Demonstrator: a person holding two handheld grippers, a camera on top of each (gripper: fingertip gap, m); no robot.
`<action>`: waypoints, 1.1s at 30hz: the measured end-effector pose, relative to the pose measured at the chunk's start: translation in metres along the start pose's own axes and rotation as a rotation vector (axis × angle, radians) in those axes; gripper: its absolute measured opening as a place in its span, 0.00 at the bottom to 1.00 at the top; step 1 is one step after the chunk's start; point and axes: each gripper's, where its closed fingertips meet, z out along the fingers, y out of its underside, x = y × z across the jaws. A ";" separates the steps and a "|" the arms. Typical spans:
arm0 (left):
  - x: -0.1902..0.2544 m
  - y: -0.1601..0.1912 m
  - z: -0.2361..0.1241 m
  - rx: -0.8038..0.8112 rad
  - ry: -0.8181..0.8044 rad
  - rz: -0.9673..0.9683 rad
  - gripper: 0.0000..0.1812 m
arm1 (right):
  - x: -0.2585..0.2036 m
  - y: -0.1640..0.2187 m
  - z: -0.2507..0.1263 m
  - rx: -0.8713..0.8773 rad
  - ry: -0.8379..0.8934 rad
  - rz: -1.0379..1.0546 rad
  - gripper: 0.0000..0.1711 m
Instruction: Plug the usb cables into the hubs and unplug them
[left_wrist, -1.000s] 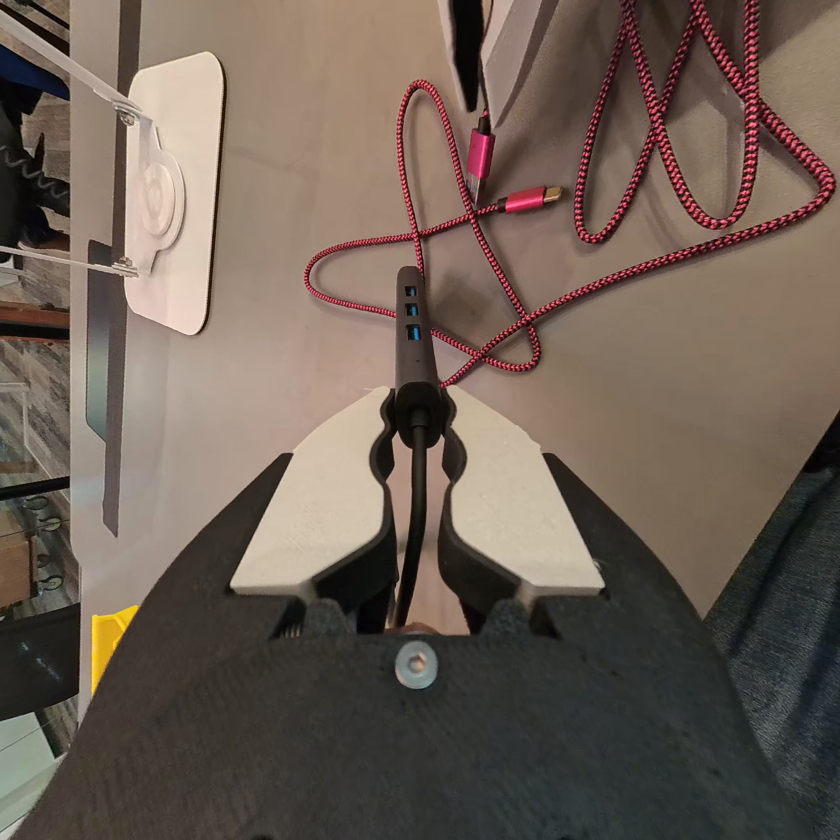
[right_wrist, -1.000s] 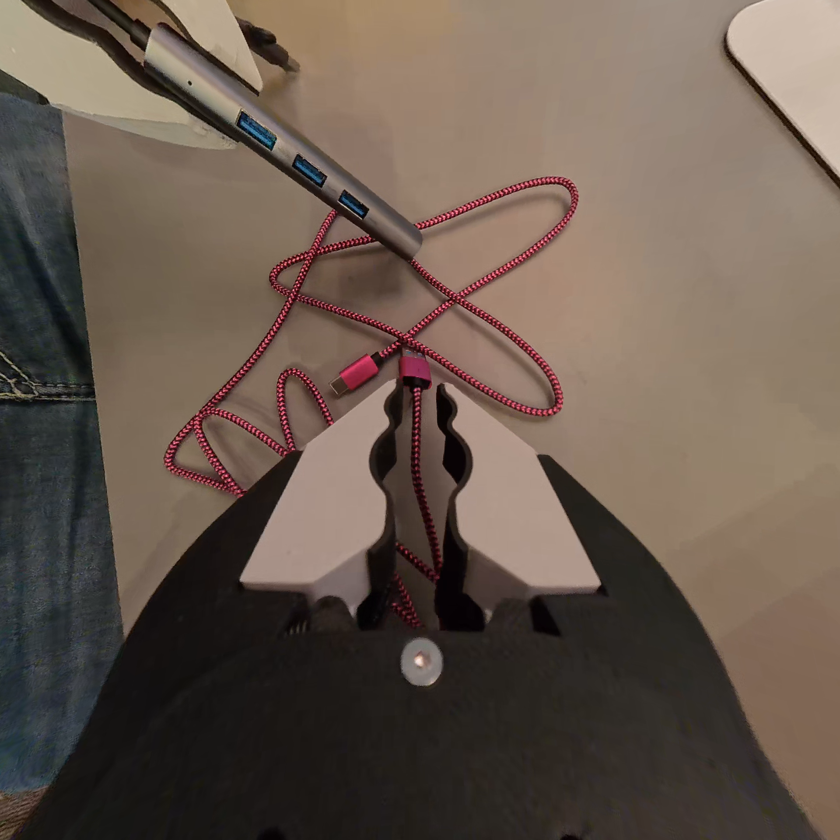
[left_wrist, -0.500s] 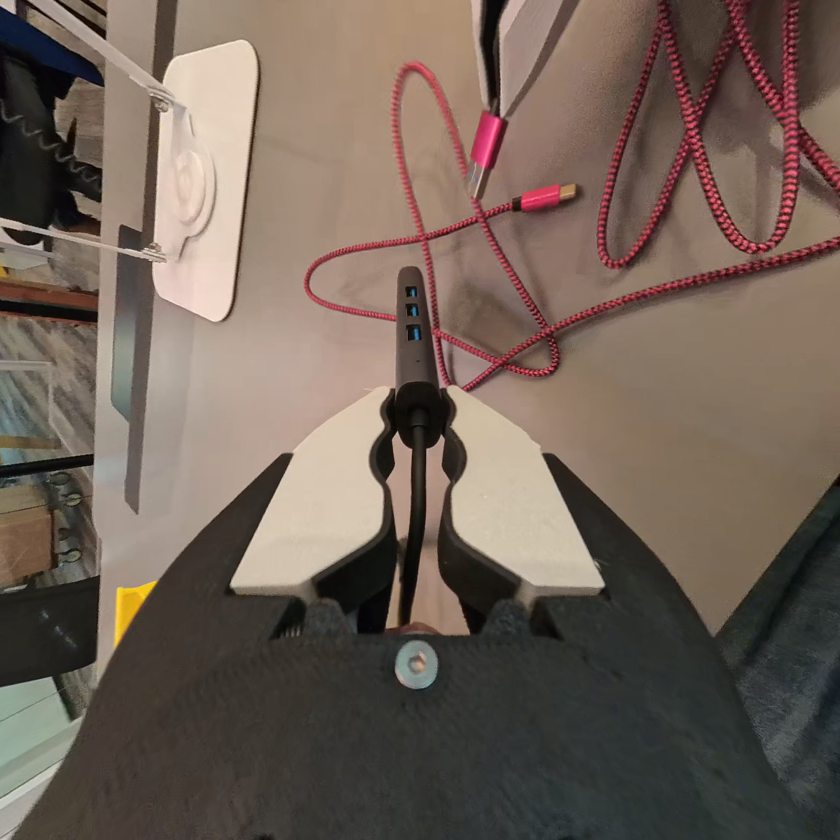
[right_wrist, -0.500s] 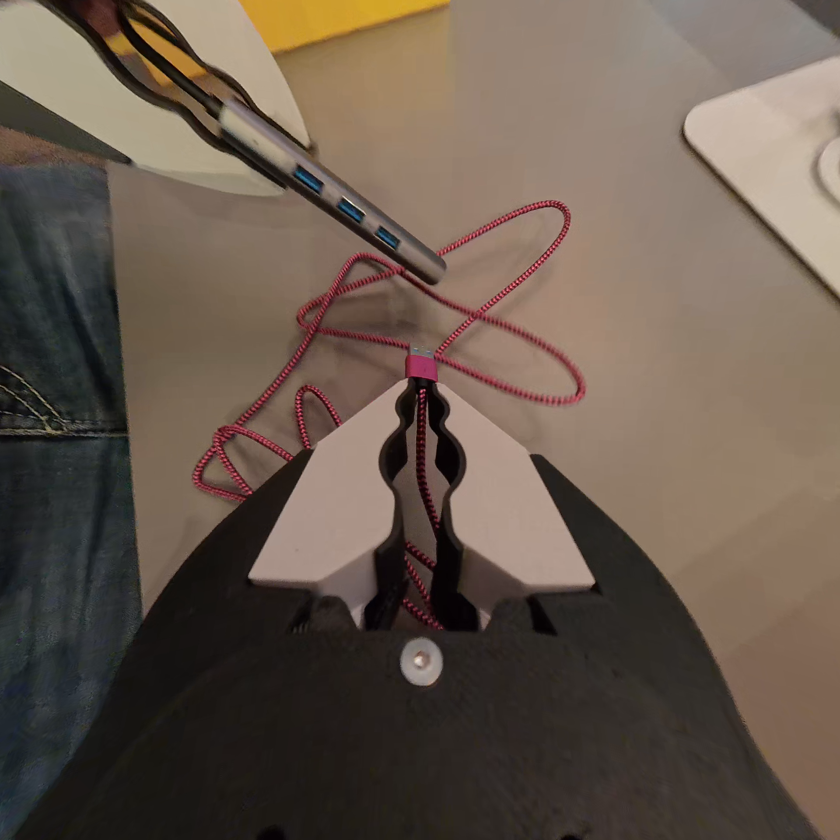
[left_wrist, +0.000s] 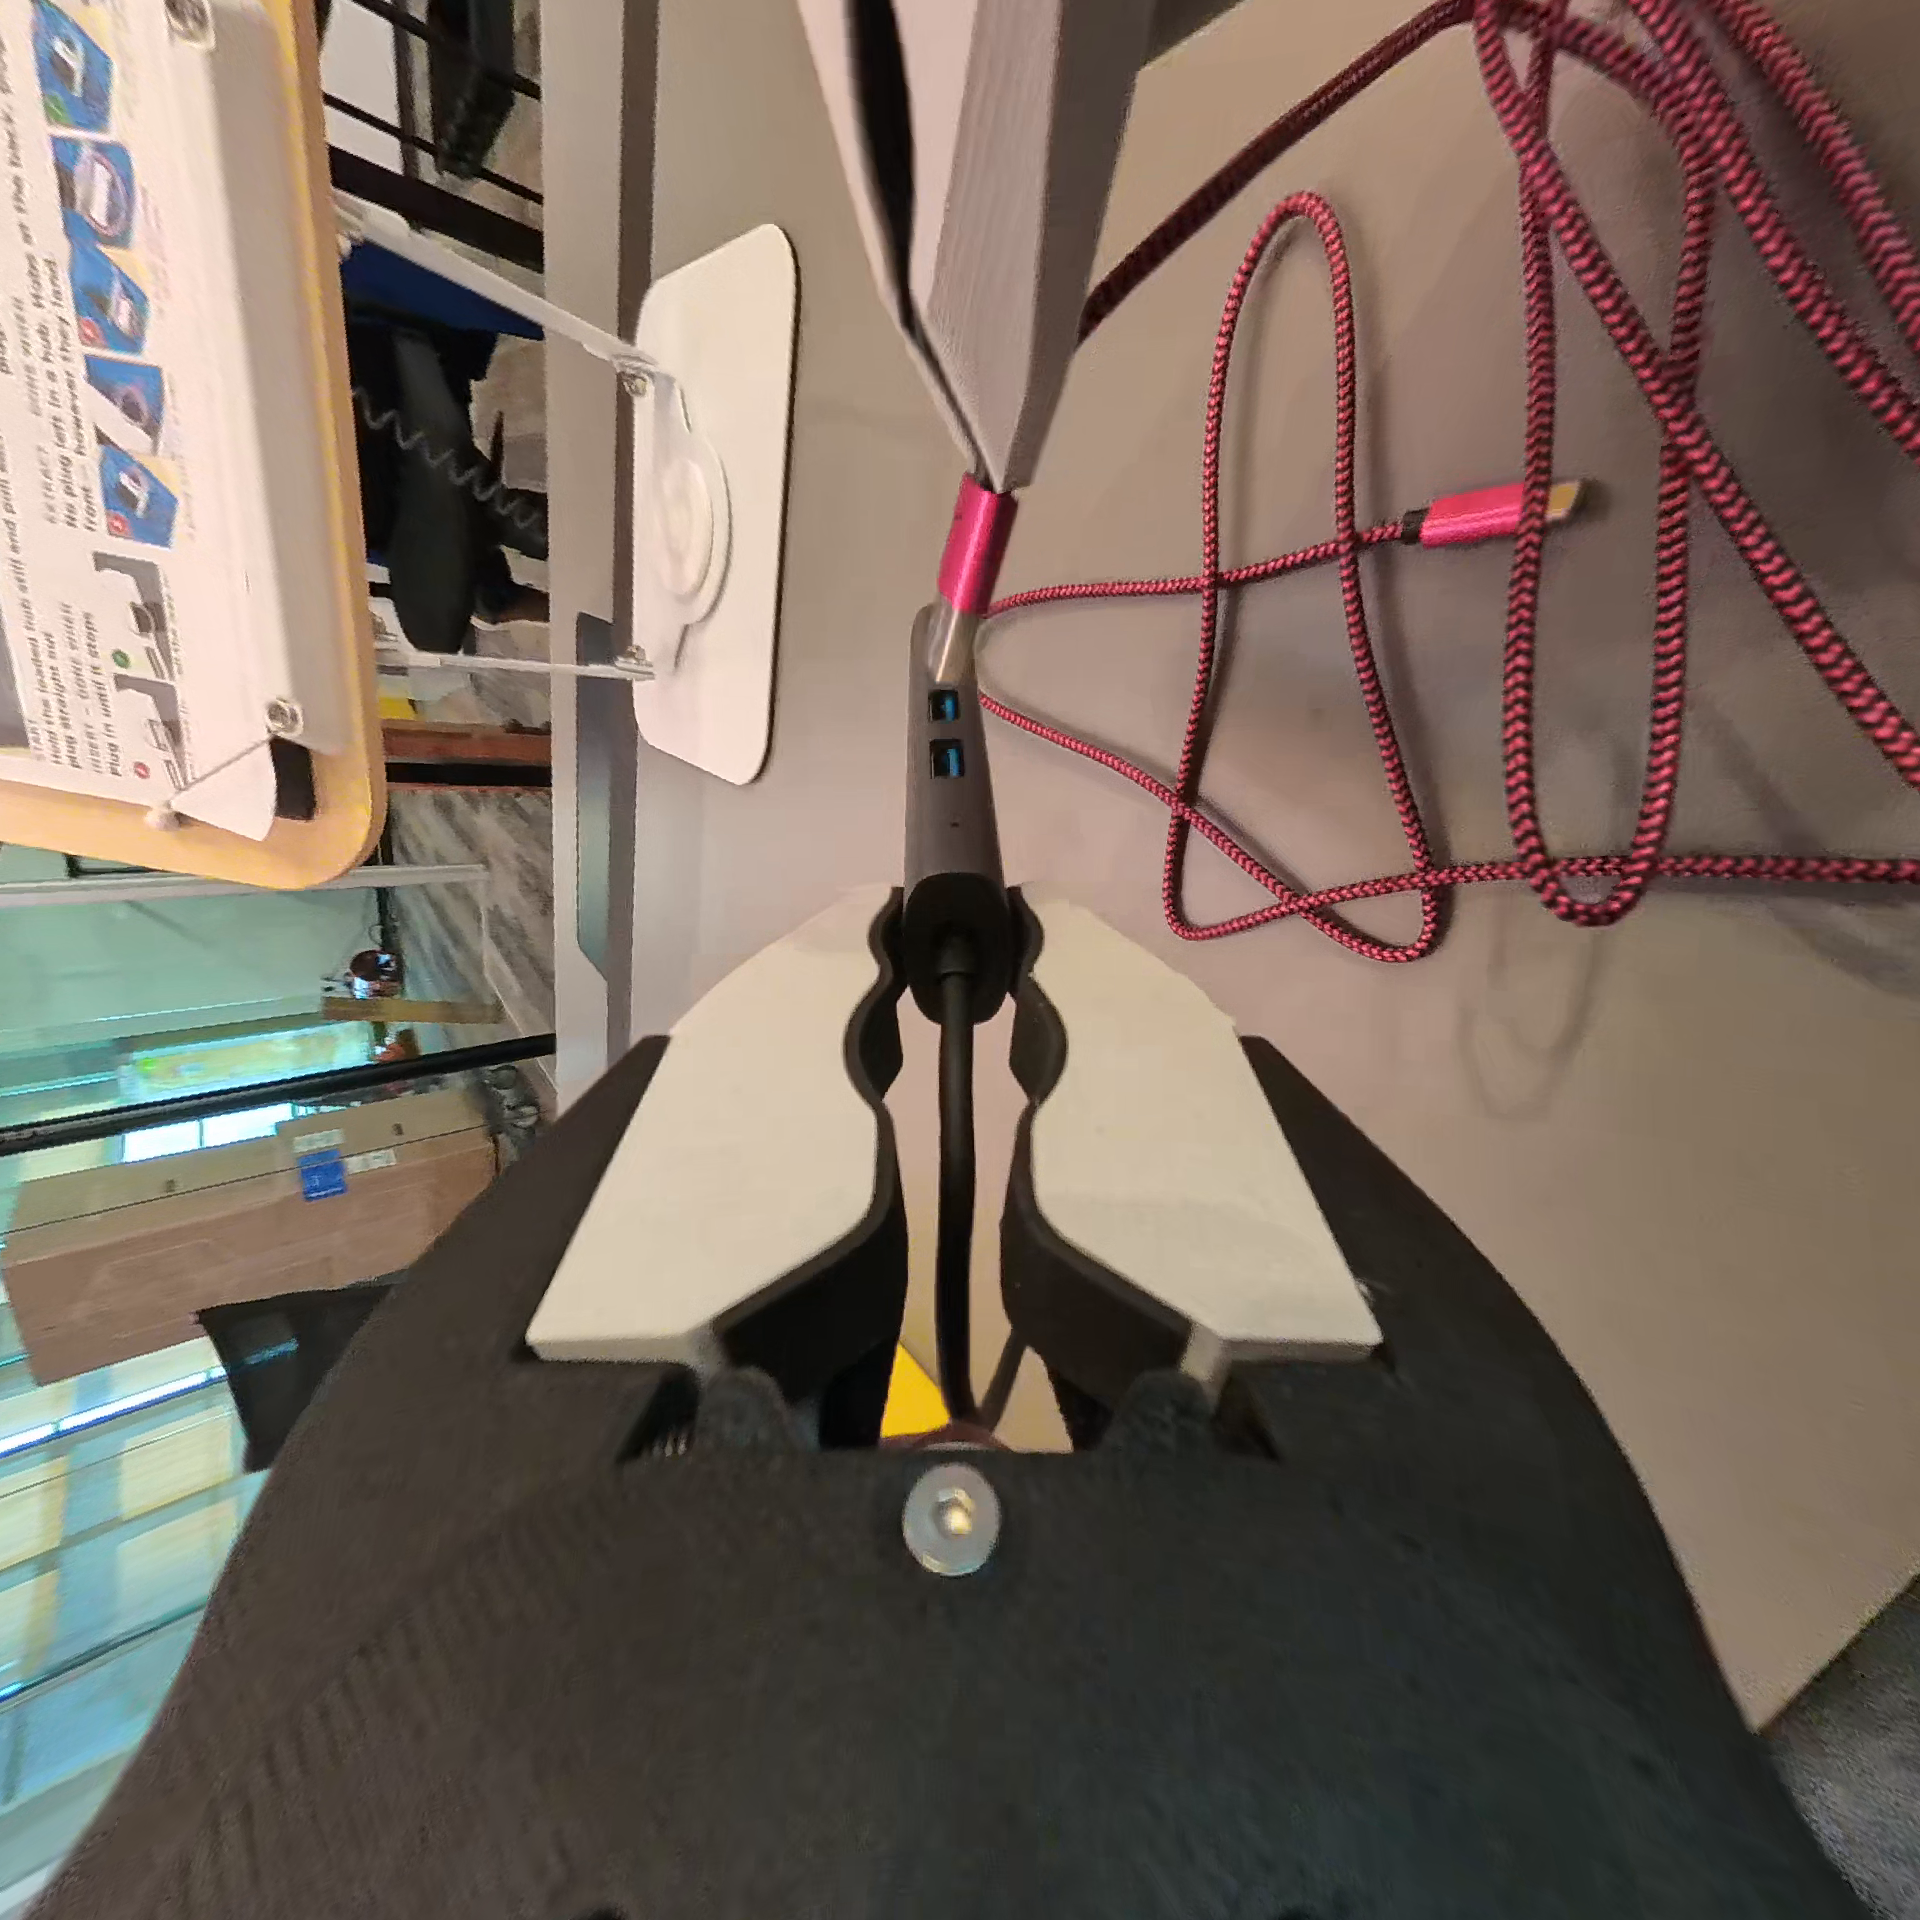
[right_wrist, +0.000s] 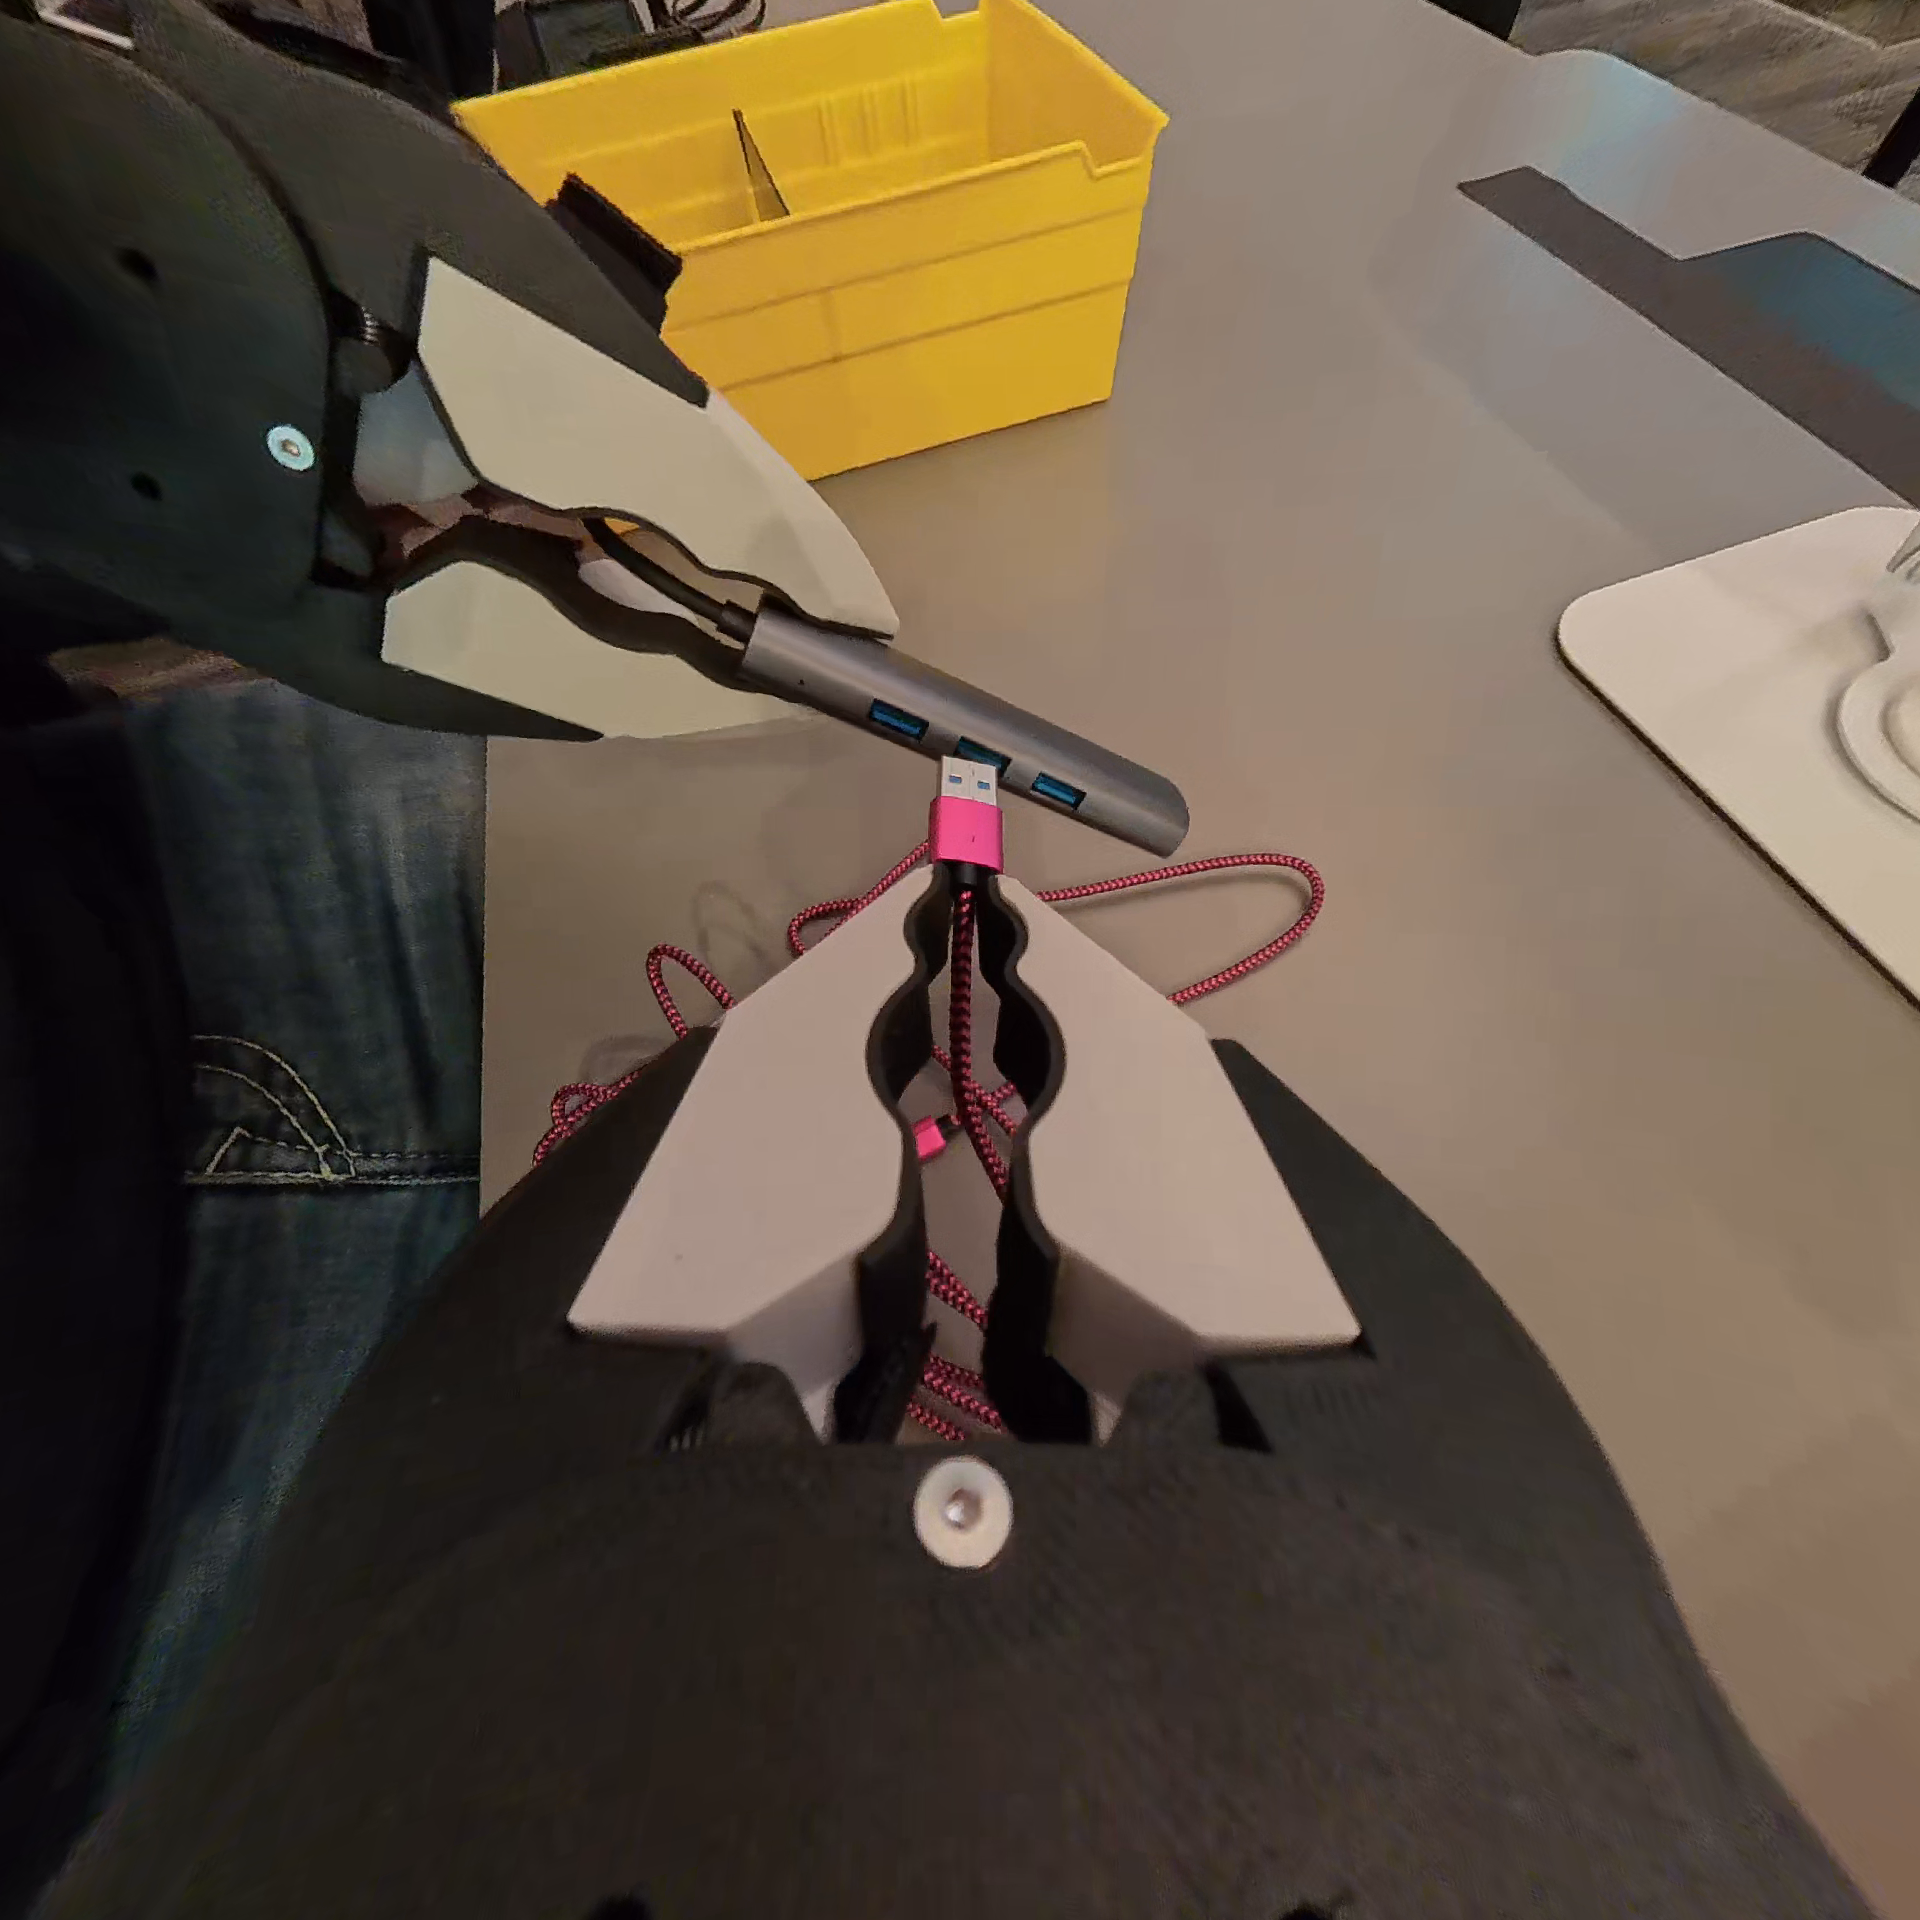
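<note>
**Two grippers bringing a plug up to a hub**

Left gripper (left_wrist: 954, 914): jaws closed narrow on the cable end of a slim grey hub (left_wrist: 948, 790), which juts straight out past the fingertips toward 12 o'clock in the left wrist view. A black lead (left_wrist: 956, 1195) runs back between the fingers. The hub is held clear of the grey table (left_wrist: 1558, 1195).

Right gripper (right_wrist: 966, 883): jaws pinched tight on a pink braided cable (right_wrist: 961, 997) just behind its pink-sleeved plug (right_wrist: 968, 821). The plug projects beyond the fingertips toward 12 o'clock in the right wrist view, its metal tip meeting the side of the hub at the middle of three blue ports; how far it has entered cannot be told. Here the hub lies slanted, from 10 o'clock down toward 4 o'clock, with the left gripper at 10 o'clock.

Loose cable lies looped on the table below the plug. A second, smaller pink plug (left_wrist: 1496, 514) rests at 2 o'clock in the left wrist view. A yellow bin (right_wrist: 883, 239) stands at 12 o'clock, a white plate (right_wrist: 1745, 707) at 3 o'clock.
</note>
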 end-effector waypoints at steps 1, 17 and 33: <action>0.000 -0.001 0.000 0.001 -0.002 0.009 0.09 | 0.000 -0.001 0.000 0.000 -0.006 0.005 0.02; -0.002 -0.010 0.002 0.012 -0.056 0.076 0.09 | 0.006 0.006 0.002 -0.052 -0.025 0.059 0.01; -0.003 -0.017 0.004 0.014 -0.078 0.152 0.09 | 0.011 0.005 -0.003 -0.003 -0.052 0.124 0.02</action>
